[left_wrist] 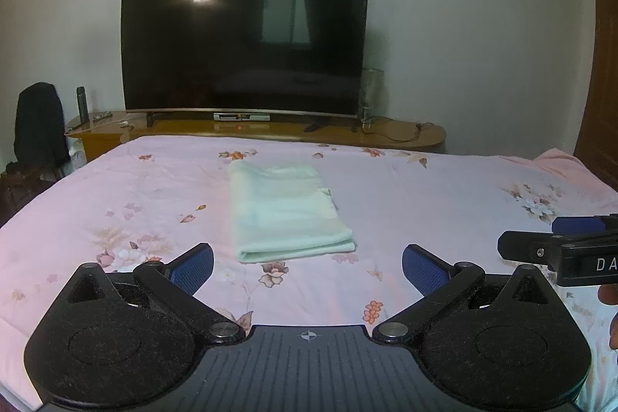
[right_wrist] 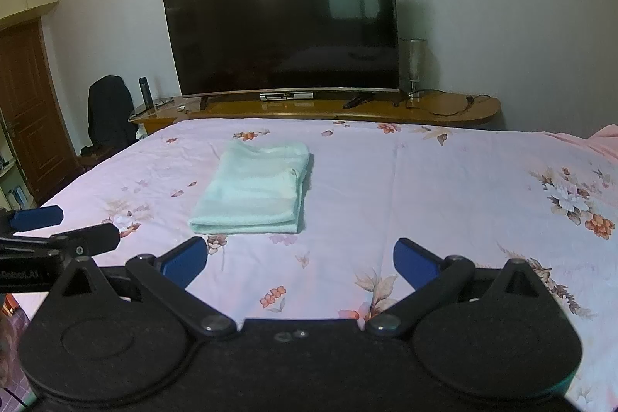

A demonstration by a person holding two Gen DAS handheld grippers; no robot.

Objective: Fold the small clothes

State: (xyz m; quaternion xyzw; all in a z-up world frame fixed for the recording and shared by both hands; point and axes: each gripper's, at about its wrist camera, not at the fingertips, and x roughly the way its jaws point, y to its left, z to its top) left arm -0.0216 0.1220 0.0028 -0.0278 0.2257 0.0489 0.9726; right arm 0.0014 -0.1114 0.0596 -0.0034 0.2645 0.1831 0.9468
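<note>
Both views sit low over the near end of the bed (left_wrist: 444, 188), each looking forward along its own gripper's fingers toward the far wall and the TV (left_wrist: 245, 39). The left wrist view faces the TV almost square on, with the cloth (left_wrist: 287, 209) straight ahead and the right gripper (left_wrist: 540, 238) poking in at its right edge. The right wrist view stands to the right of that and is turned a little leftward (the TV looks slanted there), so the cloth (right_wrist: 253, 194) falls left of centre and the left gripper (right_wrist: 73, 226) enters from its left edge. Both share bed, cloth, TV and the stand (right_wrist: 444, 111) behind.
</note>
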